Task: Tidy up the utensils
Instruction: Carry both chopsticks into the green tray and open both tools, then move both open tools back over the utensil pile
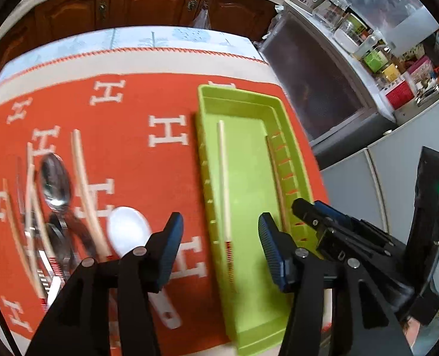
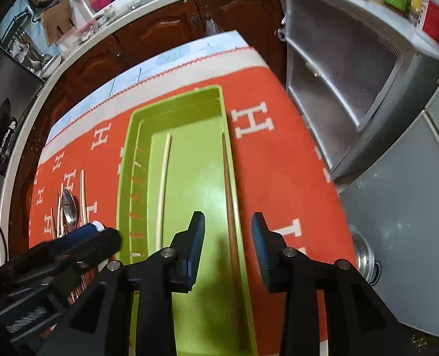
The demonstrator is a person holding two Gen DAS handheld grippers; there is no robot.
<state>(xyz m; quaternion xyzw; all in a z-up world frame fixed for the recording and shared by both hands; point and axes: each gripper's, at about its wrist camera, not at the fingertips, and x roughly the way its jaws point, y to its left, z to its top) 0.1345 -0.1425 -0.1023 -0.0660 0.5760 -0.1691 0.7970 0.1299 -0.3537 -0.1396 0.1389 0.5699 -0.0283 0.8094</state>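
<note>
Surface: orange cloth (image 1: 136,154) with white H letters and a pale border, spread over the table.
Tray: long lime-green plastic tray (image 1: 210,103), lying lengthwise away from the cameras, slotted along one long side.
Tray contents: pale chopstick (image 1: 223,178) with a red-banded end lies loose on the tray floor along the slotted side; brown chopstick (image 2: 229,207) lies along the opposite long wall, touching or nearly touching it.
Left gripper (image 1: 220,233): jaws stand about half apart, above the pale chopstick's red-banded end; pads clear of it, nothing held.
Right gripper (image 2: 228,231): jaws part-open, narrower than the left; the brown chopstick runs below the gap, pads not pressing on it.
Loose utensils: on the cloth to the left of the tray, well apart from it, a heap of pale chopsticks (image 1: 84,184), a metal spoon (image 1: 54,181) and a white plastic spoon (image 1: 127,231); further dark utensils under them are blurred.
Heap order: the pieces cross and overlap; exact count cannot be told.
Surroundings: brown wooden cabinet doors (image 1: 148,3) beyond the table; grey cabinet (image 2: 353,89) at right, with jars and boxes on top.
</note>
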